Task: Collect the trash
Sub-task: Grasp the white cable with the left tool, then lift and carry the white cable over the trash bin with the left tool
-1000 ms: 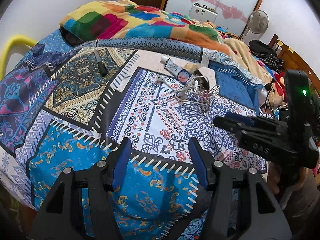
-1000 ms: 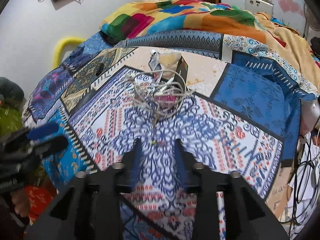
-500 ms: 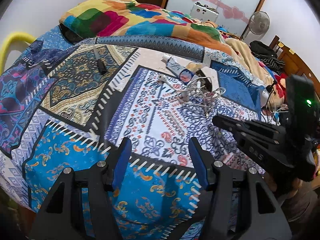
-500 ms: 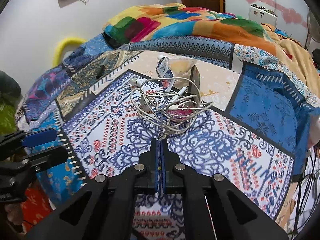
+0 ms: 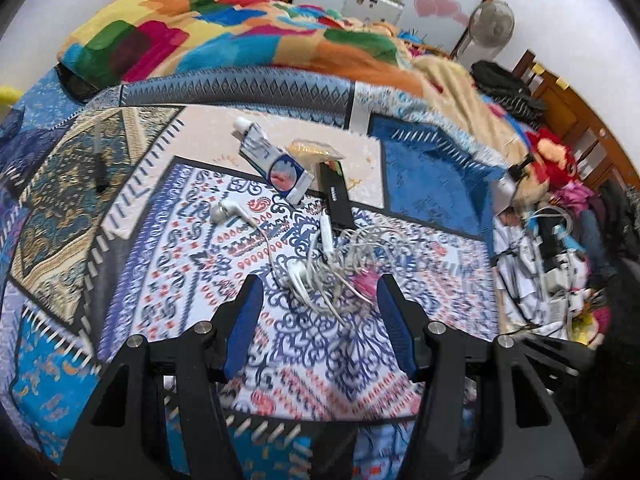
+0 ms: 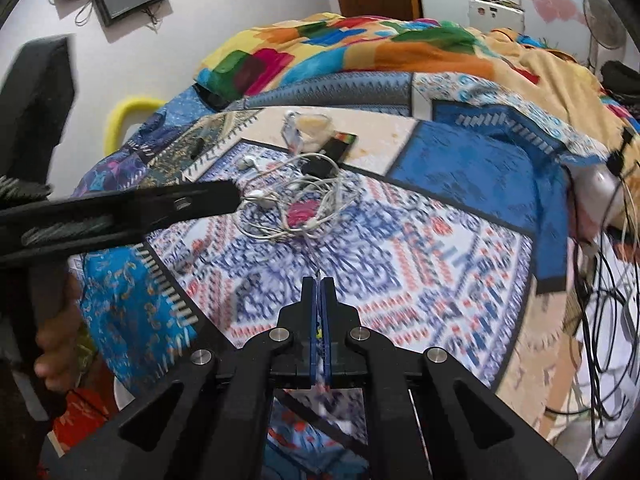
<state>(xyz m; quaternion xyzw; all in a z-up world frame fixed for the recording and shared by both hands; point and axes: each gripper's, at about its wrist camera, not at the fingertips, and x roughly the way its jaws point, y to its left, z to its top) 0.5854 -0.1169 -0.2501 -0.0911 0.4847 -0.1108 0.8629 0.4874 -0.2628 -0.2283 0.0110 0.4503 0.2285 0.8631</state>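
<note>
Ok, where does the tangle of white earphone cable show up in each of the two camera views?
Left wrist view: the white earphone cable tangle lies centre frame on the patterned bedspread, just beyond the open left tool.
Right wrist view: the tangle sits above centre, ahead of the shut right tool.
Shared landmark: the toothpaste tube behind the tangle.

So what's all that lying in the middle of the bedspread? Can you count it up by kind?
Tangle of white earphone cables: 1
Squeezed tube: 1
Clear plastic wrapper: 1
Black box: 1
Pink scrap in the tangle: 1
Total: 5
</note>
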